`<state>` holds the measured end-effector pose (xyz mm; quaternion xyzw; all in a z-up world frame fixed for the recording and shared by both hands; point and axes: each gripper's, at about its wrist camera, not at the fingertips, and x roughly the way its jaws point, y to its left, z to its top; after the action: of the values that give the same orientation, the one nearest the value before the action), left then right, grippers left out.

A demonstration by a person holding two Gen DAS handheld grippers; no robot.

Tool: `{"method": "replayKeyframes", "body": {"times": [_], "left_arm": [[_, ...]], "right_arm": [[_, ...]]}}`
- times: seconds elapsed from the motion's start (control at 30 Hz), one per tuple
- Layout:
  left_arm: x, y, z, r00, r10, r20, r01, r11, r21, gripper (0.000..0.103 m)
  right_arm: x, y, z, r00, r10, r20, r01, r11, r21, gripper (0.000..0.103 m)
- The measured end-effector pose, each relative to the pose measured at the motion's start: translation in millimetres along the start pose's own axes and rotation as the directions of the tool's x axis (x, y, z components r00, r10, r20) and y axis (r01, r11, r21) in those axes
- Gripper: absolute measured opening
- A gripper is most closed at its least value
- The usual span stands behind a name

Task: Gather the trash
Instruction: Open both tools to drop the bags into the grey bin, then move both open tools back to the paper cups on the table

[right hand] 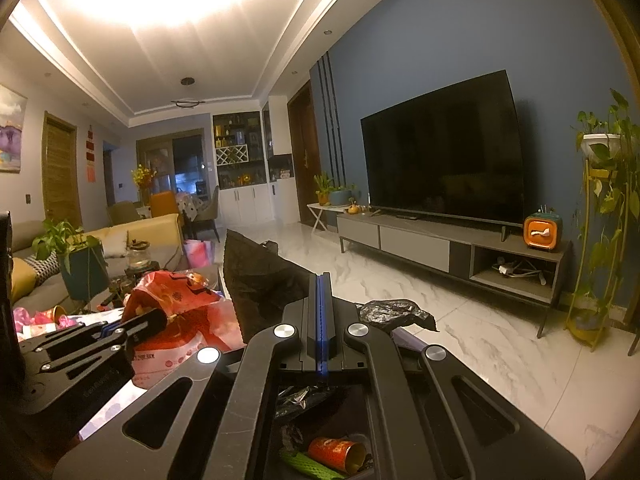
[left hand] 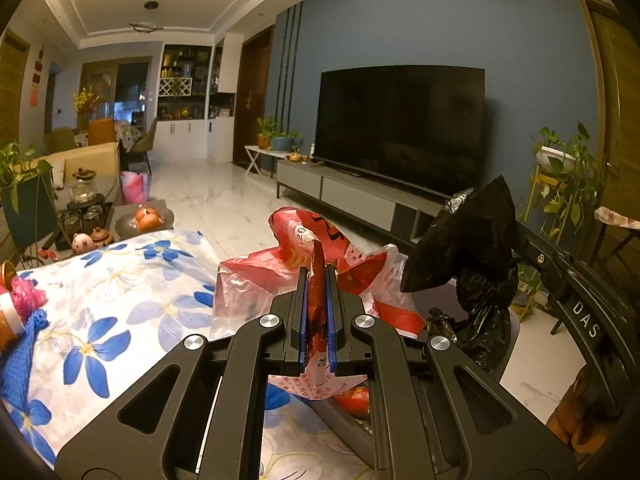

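The left tongs point(left hand: 318, 276) are pinched nearly closed on a red-and-white plastic bag point(left hand: 320, 264), a strip of it standing up between the blue pads at the centre of the left wrist view. The rest of that bag billows behind the tongs, over the edge of the counter point(left hand: 120, 280) with its blue-flowered cloth at lower left.

To the right of it, the right tongs point(right hand: 321, 280) are clamped fully closed on the rim of a black bin bag point(left hand: 464, 240), which rises as a dark peak at centre right in the left view. In the right wrist view, low in the frame beneath those tongs, the bag's mouth shows a crumpled red paper cup point(right hand: 338, 454) and a green net sleeve point(right hand: 308, 466) lying inside.

A large dark television point(right hand: 444, 160) hangs against the blue wall behind.
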<state>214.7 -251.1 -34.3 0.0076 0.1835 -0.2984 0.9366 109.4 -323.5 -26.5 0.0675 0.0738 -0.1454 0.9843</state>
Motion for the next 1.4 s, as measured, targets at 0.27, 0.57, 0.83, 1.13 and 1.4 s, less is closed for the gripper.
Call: {"method": "replayKeyframes", "body": {"times": [0.27, 0.57, 0.83, 1.13, 1.4], "left_arm": [[10, 0, -1, 1.0, -0.014, -0.016, 0.014, 1.0, 0.003, 0.007], [18, -4, -4, 0.998, -0.052, -0.027, 0.053, 0.998, 0.031, 0.008], [14, 2, -8, 0.999, -0.032, -0.002, 0.032, 0.999, 0.042, 0.061], [-17, 32, -14, 0.995, 0.099, 0.034, -0.098, 0.995, -0.017, 0.084], [-64, 76, -29, 0.96, 0.278, 0.023, -0.276, 0.958, -0.077, 0.09]], "right_arm": [[4, -2, -3, 1.0, 0.004, -0.01, -0.004, 1.0, -0.001, 0.0], [9, -2, -4, 1.0, 0.005, -0.027, -0.005, 1.0, -0.015, 0.002], [3, -6, -6, 1.0, -0.008, 0.0, 0.008, 1.0, -0.003, 0.044], [-12, -5, -7, 1.0, -0.007, 0.014, 0.006, 0.999, 0.043, 0.064], [-22, 14, -15, 1.0, 0.025, -0.016, -0.024, 0.998, 0.055, 0.08]]}}
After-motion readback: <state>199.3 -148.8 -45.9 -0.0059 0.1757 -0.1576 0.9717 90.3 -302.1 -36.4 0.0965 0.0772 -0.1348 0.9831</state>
